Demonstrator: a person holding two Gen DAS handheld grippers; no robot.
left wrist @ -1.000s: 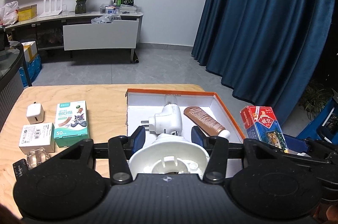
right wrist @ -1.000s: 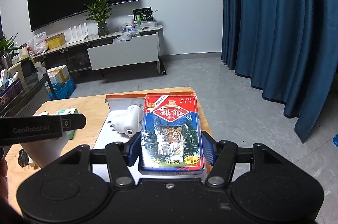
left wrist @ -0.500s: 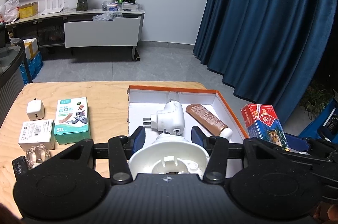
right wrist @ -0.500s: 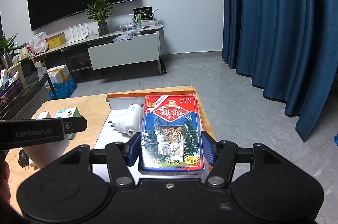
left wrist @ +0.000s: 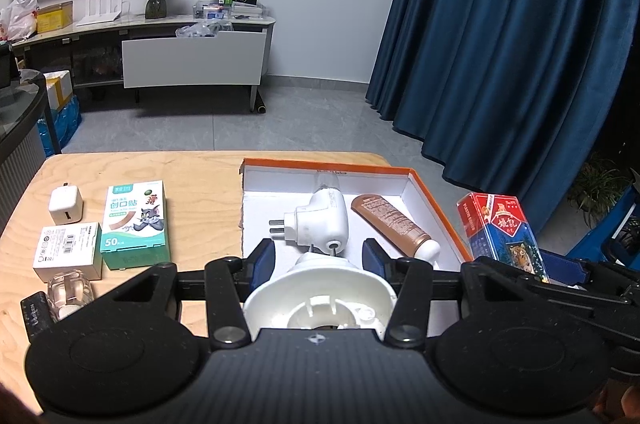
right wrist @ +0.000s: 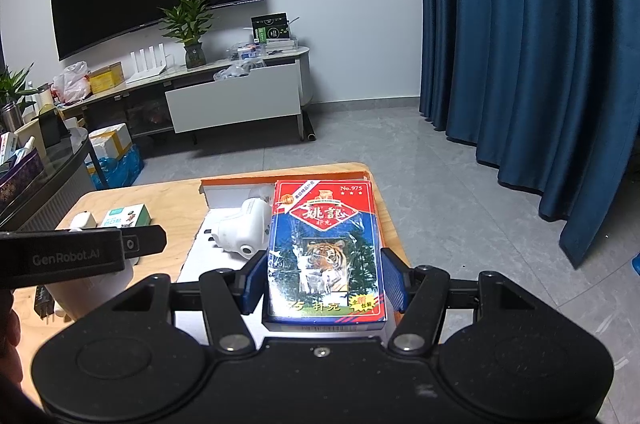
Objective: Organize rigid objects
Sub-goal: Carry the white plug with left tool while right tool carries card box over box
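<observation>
Orange-rimmed box (left wrist: 436, 202) on worktop (left wrist: 200, 176), holding white plug-in device (left wrist: 320, 220) and brown tube (left wrist: 390, 224). Card pack (right wrist: 326, 244) clamped in my right gripper (right wrist: 324, 284), above box. White round fixture (left wrist: 320, 292) clamped in my left gripper (left wrist: 319, 258), at box's near edge.

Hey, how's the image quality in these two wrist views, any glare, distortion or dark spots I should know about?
Left wrist view: strong fisheye bending at the edges, dark corners, the white device in the left gripper bright but readable, table items sharp. Right wrist view: same bending and dark corners, glare on the wrap of the card box in the right gripper, its near edge washed out.
</observation>
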